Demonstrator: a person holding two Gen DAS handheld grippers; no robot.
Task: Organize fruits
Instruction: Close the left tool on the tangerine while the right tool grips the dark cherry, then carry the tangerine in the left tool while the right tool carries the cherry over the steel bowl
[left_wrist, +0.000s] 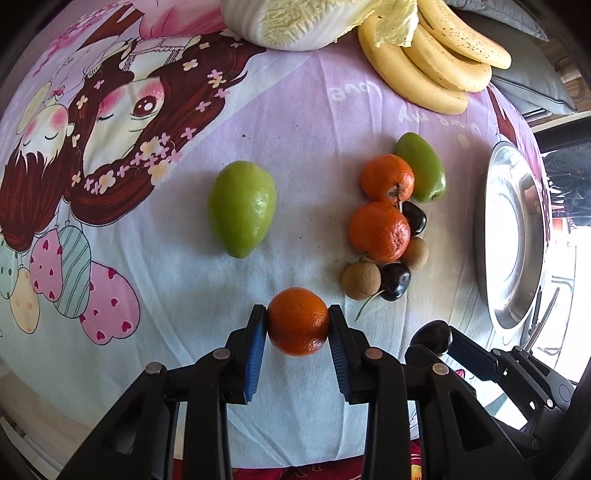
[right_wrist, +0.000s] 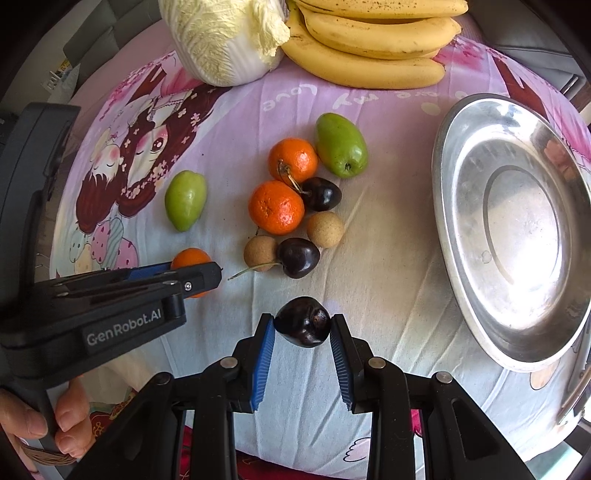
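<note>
My left gripper (left_wrist: 298, 323) is shut on an orange tangerine (left_wrist: 298, 320) just above the cloth; it also shows in the right wrist view (right_wrist: 192, 258). My right gripper (right_wrist: 303, 325) is shut on a dark cherry (right_wrist: 303, 322), seen in the left wrist view (left_wrist: 432, 336) too. A fruit cluster lies ahead: two tangerines (right_wrist: 277, 206), two cherries (right_wrist: 298, 256), two brown longans (right_wrist: 325, 229) and a green fruit (right_wrist: 341, 144). Another green fruit (left_wrist: 242, 208) lies apart on the left. A steel plate (right_wrist: 454, 221) stands empty to the right.
A bunch of bananas (right_wrist: 369, 40) and a napa cabbage (right_wrist: 221, 40) lie at the far edge of the cartoon-print cloth (right_wrist: 388, 277). A hand (right_wrist: 44, 421) holds the left gripper's handle at lower left.
</note>
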